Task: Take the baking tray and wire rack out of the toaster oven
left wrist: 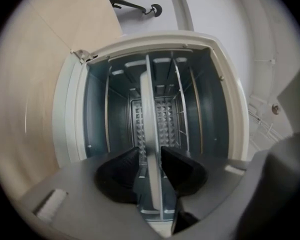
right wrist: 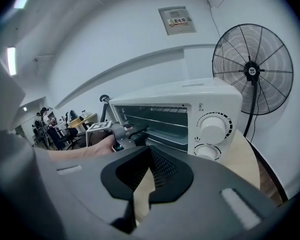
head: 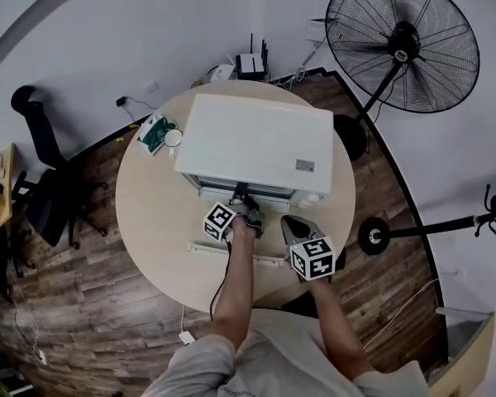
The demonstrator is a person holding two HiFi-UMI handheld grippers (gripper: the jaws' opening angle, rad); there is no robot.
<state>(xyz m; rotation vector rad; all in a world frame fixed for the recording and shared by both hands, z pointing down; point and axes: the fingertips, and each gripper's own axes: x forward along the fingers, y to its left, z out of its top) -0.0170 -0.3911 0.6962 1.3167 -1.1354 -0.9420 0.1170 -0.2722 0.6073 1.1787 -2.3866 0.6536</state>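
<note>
The white toaster oven (head: 256,139) stands on the round table with its door (head: 236,256) folded down toward me. My left gripper (head: 246,198) reaches level into the mouth of the oven, rolled on its side. In the left gripper view its jaws (left wrist: 151,164) stand slightly apart on either side of the baking tray's front rim (left wrist: 147,109), so it is open. The wire rack (left wrist: 180,104) sits on a separate shelf level beside the tray. My right gripper (right wrist: 140,189) hovers shut and empty in front of the oven (right wrist: 190,114), to the right of the left gripper (right wrist: 135,131).
The oven's two knobs (right wrist: 214,126) sit on its right front. A green box (head: 155,132) lies on the table (head: 149,213) left of the oven. A big standing fan (head: 401,44) is at the back right, office chairs (head: 45,188) at the left.
</note>
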